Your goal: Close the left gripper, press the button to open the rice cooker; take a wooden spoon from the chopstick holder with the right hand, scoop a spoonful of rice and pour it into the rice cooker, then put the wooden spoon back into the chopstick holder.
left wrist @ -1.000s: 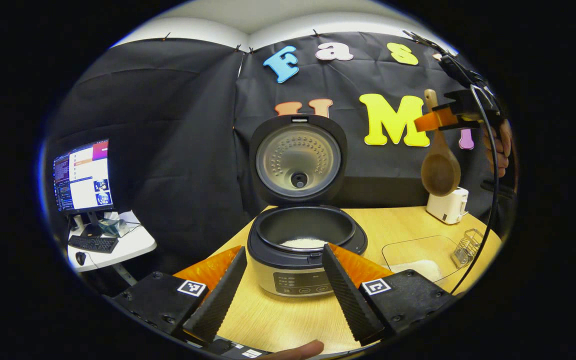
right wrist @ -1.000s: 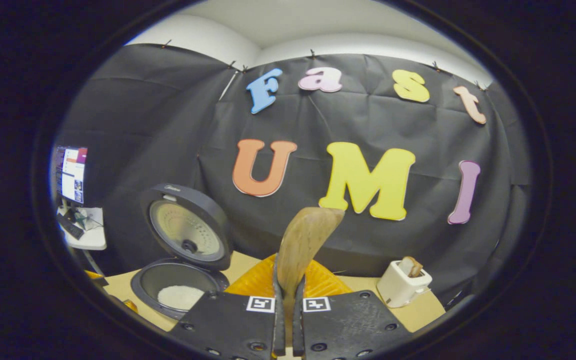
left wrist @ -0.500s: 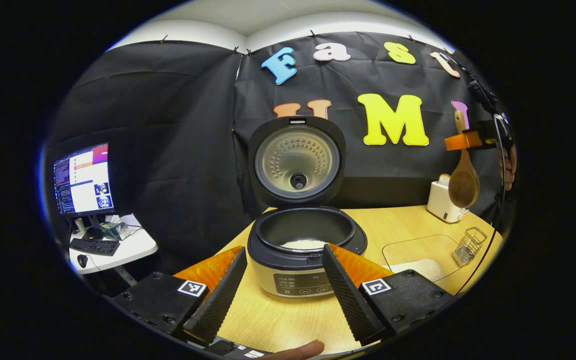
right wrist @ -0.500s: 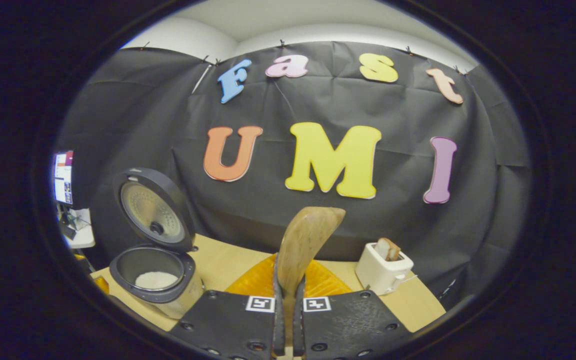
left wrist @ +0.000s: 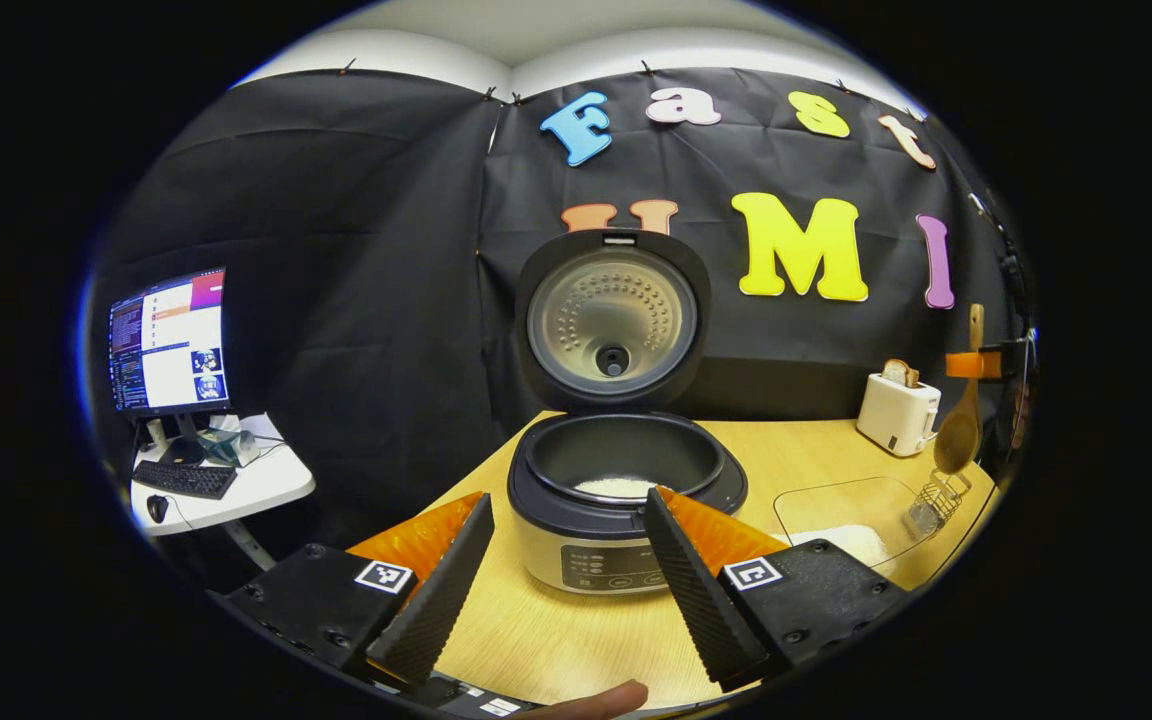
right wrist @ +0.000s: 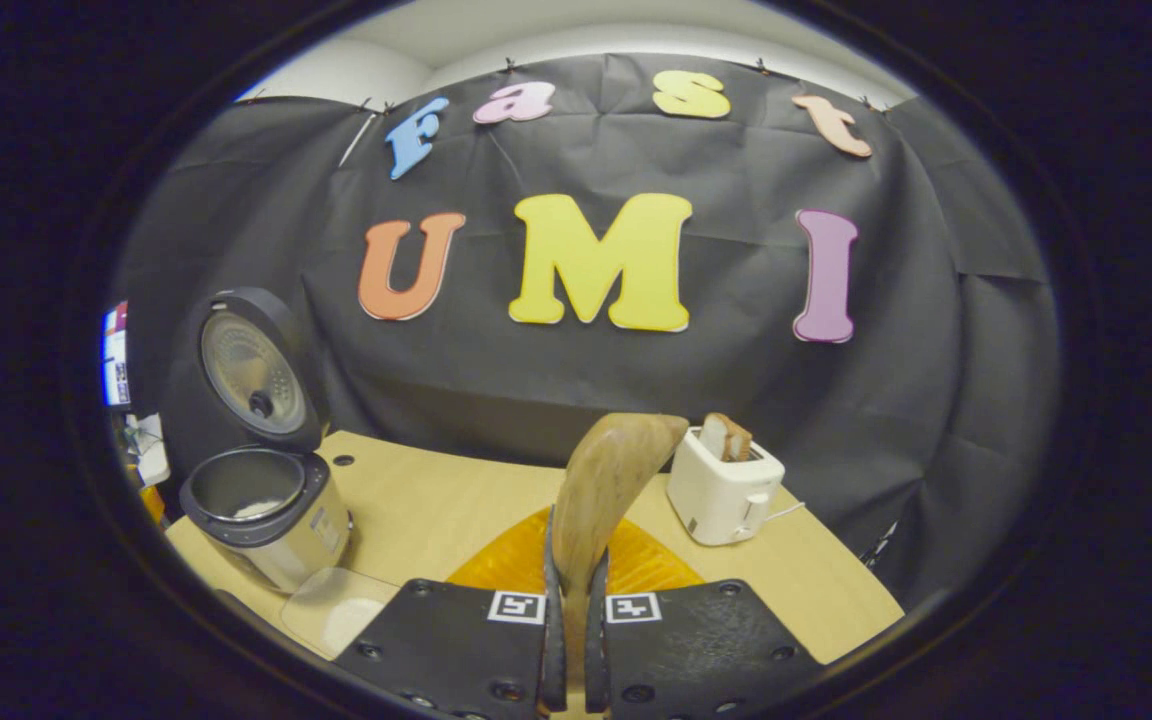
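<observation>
In the left gripper view, the left gripper (left wrist: 561,570) hovers low over the wooden desk (left wrist: 576,635) with its jaws spread wide and nothing between them; the rice cooker (left wrist: 626,500) stands just beyond the two fingers. The cooker's lid (left wrist: 614,318) stands upright, swung fully open, and a small heap of white rice (left wrist: 616,487) lies in the bottom of the dark inner pot. A fingertip of the person shows at the bottom edge of this view.

To the right on the desk lies a clear shallow tray (left wrist: 851,515) with a patch of rice in it, and at its far right corner stands the wire chopstick holder (left wrist: 936,497). The wooden spoon (left wrist: 960,425) hangs directly above the holder with its bowl down, the bowl just over the wire rim; whether it touches the rim cannot be told. Its handle is gripped from the side by the right gripper (left wrist: 986,362) at the view's edge. A white toaster (left wrist: 898,412) with a slice of bread in it stands behind the tray, near the booth wall.

In the right gripper view, the right gripper (right wrist: 573,640) has its jaws drawn narrow, pressing on the spoon's handle from both sides, and the spoon's bowl (right wrist: 608,480) rises ahead of the fingers. The bowl looks bare of rice. Beyond it stand the toaster (right wrist: 721,488) to the right and the open rice cooker (right wrist: 261,505) to the left.

A monitor (left wrist: 168,342) and keyboard (left wrist: 186,480) sit on a separate white table to the far left.
</observation>
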Tool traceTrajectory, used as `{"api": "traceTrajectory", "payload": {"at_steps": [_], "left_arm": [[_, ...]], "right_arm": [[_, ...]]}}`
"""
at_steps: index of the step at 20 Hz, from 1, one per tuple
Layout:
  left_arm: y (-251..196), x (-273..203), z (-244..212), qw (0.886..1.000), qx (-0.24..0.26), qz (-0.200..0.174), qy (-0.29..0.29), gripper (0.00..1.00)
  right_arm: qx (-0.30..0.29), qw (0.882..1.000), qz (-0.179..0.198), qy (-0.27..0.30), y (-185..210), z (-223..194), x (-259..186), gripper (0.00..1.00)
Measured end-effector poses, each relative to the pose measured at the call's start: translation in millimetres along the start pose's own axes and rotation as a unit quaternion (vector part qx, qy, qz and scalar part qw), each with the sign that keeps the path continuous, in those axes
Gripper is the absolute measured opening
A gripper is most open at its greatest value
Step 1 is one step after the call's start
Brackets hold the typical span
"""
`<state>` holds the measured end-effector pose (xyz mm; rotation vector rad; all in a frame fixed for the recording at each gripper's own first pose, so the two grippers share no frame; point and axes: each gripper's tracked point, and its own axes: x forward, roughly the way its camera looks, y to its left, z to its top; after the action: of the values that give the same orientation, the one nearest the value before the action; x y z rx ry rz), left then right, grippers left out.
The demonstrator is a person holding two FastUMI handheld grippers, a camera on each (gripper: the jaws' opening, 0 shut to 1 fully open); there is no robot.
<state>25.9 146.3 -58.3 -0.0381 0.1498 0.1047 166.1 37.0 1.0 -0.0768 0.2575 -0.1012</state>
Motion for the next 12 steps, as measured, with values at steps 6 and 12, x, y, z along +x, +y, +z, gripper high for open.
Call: {"api": "traceTrajectory", "payload": {"at_steps": [6, 12], "left_arm": [[-11, -1, 4, 1.0, 0.013, -0.006, -0.006, 0.97], [-32, -6, 10, 0.999, 0.032, -0.018, -0.015, 0.97]], "right_arm": [[0.025, 0.998, -0.041, 0.027, -48, -40, 14, 0.07], [0.053, 0.997, -0.043, 0.047, -64, -61, 19, 0.08]]}}
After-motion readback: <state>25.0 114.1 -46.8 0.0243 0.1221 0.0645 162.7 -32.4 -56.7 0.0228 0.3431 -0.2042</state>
